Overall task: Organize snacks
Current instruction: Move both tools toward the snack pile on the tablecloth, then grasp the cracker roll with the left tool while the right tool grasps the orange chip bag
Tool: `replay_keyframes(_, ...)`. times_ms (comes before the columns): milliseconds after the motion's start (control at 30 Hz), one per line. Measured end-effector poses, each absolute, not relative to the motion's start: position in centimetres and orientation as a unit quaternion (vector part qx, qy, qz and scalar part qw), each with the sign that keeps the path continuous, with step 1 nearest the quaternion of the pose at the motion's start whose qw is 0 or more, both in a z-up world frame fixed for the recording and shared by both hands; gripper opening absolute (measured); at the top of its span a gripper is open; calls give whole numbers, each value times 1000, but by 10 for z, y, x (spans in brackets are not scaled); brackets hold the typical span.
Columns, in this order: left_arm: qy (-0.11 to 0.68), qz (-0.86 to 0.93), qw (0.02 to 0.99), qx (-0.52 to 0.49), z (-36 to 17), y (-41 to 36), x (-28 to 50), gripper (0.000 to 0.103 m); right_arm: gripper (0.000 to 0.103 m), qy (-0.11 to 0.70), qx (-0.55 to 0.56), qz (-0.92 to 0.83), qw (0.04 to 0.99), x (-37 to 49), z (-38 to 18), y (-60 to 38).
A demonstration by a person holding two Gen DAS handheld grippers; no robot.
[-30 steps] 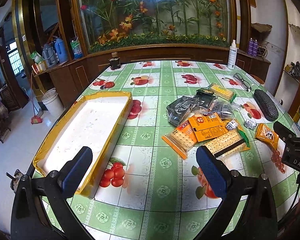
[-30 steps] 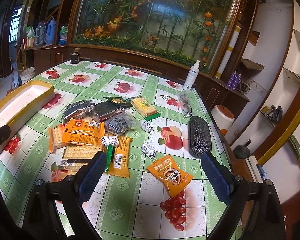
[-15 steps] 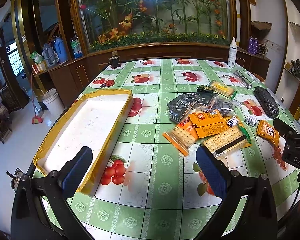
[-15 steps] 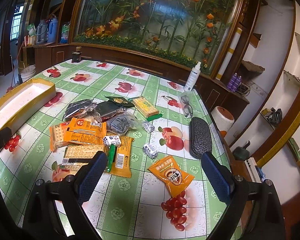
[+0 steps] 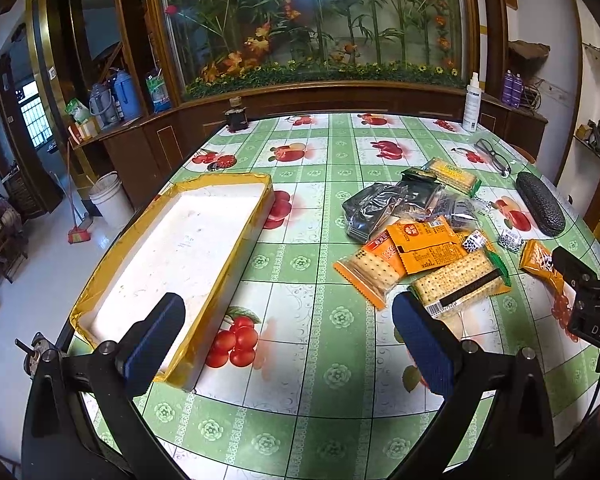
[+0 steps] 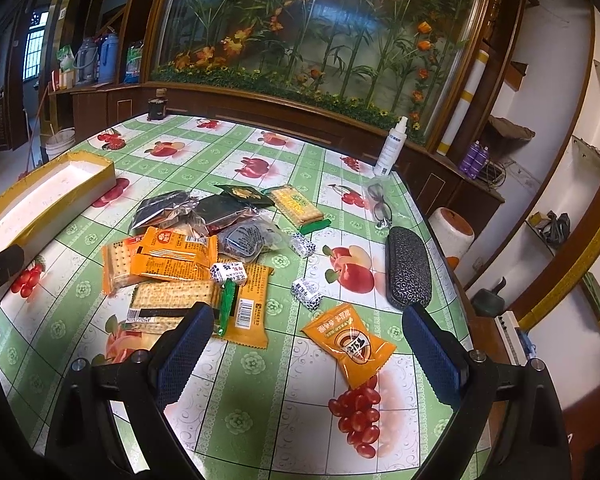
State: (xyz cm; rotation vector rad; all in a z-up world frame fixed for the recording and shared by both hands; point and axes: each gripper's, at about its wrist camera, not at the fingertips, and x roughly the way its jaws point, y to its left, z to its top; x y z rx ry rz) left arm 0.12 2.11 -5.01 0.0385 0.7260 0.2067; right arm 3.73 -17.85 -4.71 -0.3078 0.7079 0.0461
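Note:
A long white tray with a yellow rim lies empty on the table's left side. To its right is a loose pile of snacks: orange cracker packs, a clear cracker sleeve, dark foil bags, small wrapped sweets and a separate orange packet. My left gripper is open above the near table edge between tray and pile. My right gripper is open, low over the separate orange packet, holding nothing.
A dark glasses case, spectacles and a white spray bottle stand at the table's right. A small dark jar sits at the far edge. Wooden cabinets and a flower display lie behind; a bucket is on the floor.
Both grippers have drifted slightly; in the left wrist view the tray and snacks sit a little farther off. No snack has moved.

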Motion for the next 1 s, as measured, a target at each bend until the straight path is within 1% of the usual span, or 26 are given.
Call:
replay_keyframes(333,360,92,928,6,-55,24,3,103,97,362,-113,54,924,38,-55,-192)
replay_keyframes(400,361,63,931,-12,-60,28,4,103,97,368,-94,63,923,37,-60,-204)
replay_keyframes(500,370,-15,926,-66,-74,32,10,103,97,387,-75,52,918,40,-72,-225)
replay_keyframes(533,376,-27,924,-66,-78,29,13,103,97,393,-70,48,916,41,-76,-232)
replay_keyframes(633,401,-52,915,-8,-91,1,24,103,97,410,-39,51,910,44,-87,-253)
replay_keyframes(767,417,-139,898,29,-98,-39,37,103,97,425,8,66,903,49,-97,-273)
replay_keyframes(933,380,-218,891,119,-91,-89,53,103,97,430,54,82,898,53,-101,-286)
replay_keyframes(1000,376,-235,887,132,-91,-94,66,103,97,424,62,89,899,54,-99,-288)
